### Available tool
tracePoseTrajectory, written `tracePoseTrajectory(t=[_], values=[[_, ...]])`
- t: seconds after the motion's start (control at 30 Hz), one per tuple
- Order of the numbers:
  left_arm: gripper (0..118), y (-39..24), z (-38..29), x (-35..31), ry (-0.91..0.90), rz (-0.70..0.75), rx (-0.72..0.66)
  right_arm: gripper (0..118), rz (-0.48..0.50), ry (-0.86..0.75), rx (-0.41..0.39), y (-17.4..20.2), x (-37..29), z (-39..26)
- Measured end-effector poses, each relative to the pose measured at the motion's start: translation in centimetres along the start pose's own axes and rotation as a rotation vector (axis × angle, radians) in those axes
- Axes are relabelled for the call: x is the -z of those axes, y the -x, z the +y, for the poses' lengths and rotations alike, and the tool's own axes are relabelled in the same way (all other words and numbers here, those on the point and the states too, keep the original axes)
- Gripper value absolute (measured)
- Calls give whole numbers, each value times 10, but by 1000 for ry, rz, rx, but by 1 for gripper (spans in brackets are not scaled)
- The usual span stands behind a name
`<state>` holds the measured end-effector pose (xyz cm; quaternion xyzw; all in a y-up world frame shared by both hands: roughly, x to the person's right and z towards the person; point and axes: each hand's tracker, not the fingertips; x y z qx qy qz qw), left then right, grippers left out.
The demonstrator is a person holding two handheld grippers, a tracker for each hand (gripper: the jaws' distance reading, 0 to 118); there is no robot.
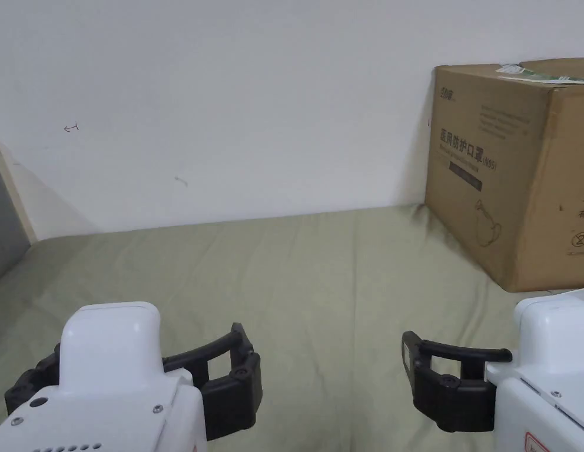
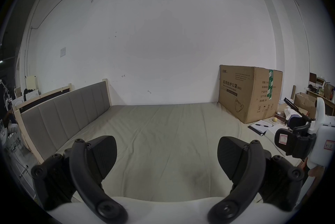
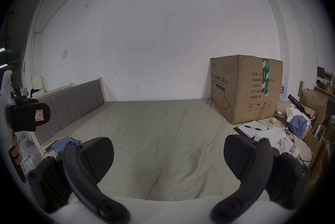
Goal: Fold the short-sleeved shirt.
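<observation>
Shirt wasn't laid out on the bed yet; my guess is it was that bluish bundle at the bed's left edge. Both the left gripper and right gripper hovered with fingers wide, holding nothing. So folding hadn't started; next up, probably fetch it and spread it flat.

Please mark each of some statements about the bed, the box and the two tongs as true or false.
1. Both the left tongs and the right tongs are open. True.
2. The cardboard box stands on the floor beside the bed. False: it stands on the green sheet, by the wall.
3. The left tongs hold a shirt. False: they hold nothing.
4. A padded grey headboard runs along one side of the bed. True.
5. A blue cloth lies near the bed's edge. True.
</observation>
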<state>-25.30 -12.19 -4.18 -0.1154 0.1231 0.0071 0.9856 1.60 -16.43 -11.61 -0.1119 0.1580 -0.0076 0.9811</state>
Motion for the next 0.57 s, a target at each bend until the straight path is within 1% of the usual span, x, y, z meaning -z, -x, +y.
tracePoseTrajectory(t=[0.13, 0.3, 0.57], values=[[112, 3, 1, 2, 15, 4, -20, 118, 2, -3, -3, 1, -1, 1], [112, 4, 2, -2, 13, -40, -32, 118, -1, -4, -2, 0, 0, 2], [112, 2, 1, -1, 0, -18, -15, 118, -2, -7, -8, 0, -1, 3]])
